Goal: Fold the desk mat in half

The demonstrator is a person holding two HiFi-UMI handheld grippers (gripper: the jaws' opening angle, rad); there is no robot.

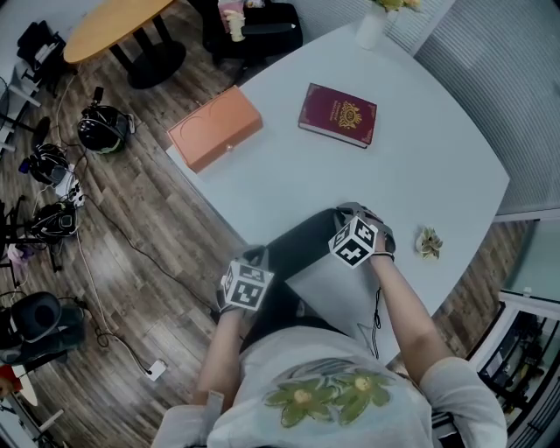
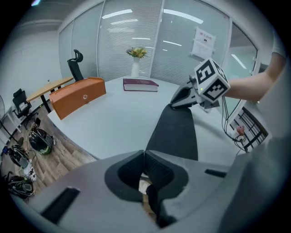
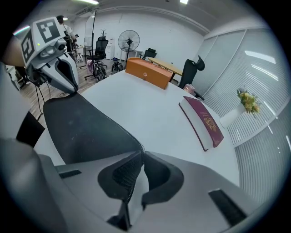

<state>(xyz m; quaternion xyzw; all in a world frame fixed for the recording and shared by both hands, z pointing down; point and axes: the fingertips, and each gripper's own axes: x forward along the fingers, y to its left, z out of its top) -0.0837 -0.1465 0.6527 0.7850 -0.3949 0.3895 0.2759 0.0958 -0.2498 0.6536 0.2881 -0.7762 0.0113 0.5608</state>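
White round-cornered table (image 1: 437,149) over a wood-plank floor; glass walls with blinds behind. Far side of the table: orange box (image 1: 214,129) at the left edge, maroon book (image 1: 338,115) towards the middle, white vase (image 1: 371,26) with yellow flowers at the far edge. Small crumpled scrap (image 1: 428,242) near the right edge, just beside the right forearm.

Dark desk mat (image 1: 302,249) sits at the near edge of the table, directly in front of the person, spanning the gap between the two grippers. Not clear how much of it lies flat.

Left gripper (image 2: 144,154): jaws pinched together on the mat's near-left corner. In its own view the mat (image 2: 175,132) narrows straight into the closed tips and runs away from them towards the other gripper.

Right gripper (image 3: 140,152): jaws nearly closed, clamped on the mat's edge. The stitched border comes in between the pads, and the mat (image 3: 82,127) spreads out to the left of the jaws, bowed upward a little.

Each gripper shows in the other's view, gripping the opposite end of the mat.
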